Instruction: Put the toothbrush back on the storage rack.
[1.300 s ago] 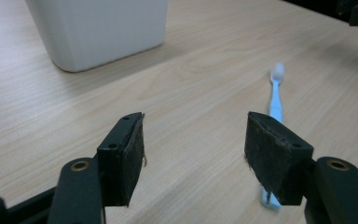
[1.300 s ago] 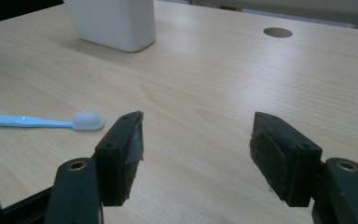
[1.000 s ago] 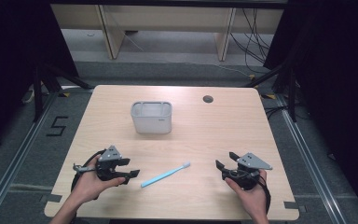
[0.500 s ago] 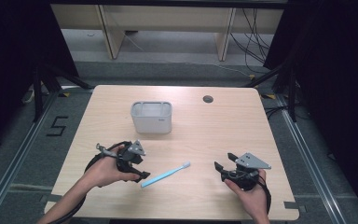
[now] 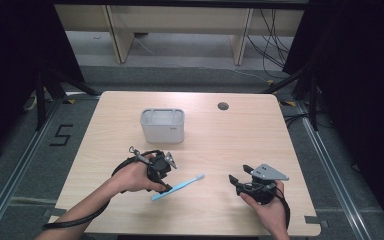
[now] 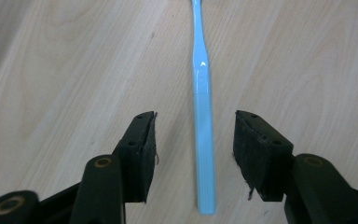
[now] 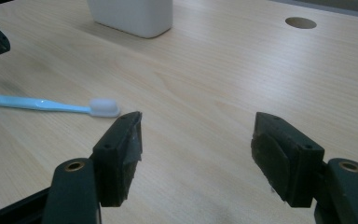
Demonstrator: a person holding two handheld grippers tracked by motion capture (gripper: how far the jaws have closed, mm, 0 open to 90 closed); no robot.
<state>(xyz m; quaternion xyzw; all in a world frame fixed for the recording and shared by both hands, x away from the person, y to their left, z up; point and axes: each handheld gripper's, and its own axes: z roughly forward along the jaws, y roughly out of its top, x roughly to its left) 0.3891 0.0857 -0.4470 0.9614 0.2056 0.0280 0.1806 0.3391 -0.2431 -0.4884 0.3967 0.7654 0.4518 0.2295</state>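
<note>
Straddling the toothbrush (image 6: 203,140) handle with my left hand-held gripper (image 6: 193,154), jaws spread, I judge it light, stiff, slippery plastic lying flat on the worktop (image 6: 65,70); mid-handle suits best.

My work surface is a light wooden table (image 5: 300,150) with a pale grain running along its length. Toward the far edge, right of centre, a round cable hole (image 5: 223,106) is cut through the top. A white rectangular container (image 5: 162,125) stands upright on the far half, left of centre, open at the top. A light blue toothbrush (image 5: 177,187) lies flat on the near half, well apart from the container, its white bristle head (image 7: 104,107) pointing away to my right and its handle end toward me. The tabletop rests on a dark metal frame above a grey floor (image 5: 25,165).
</note>
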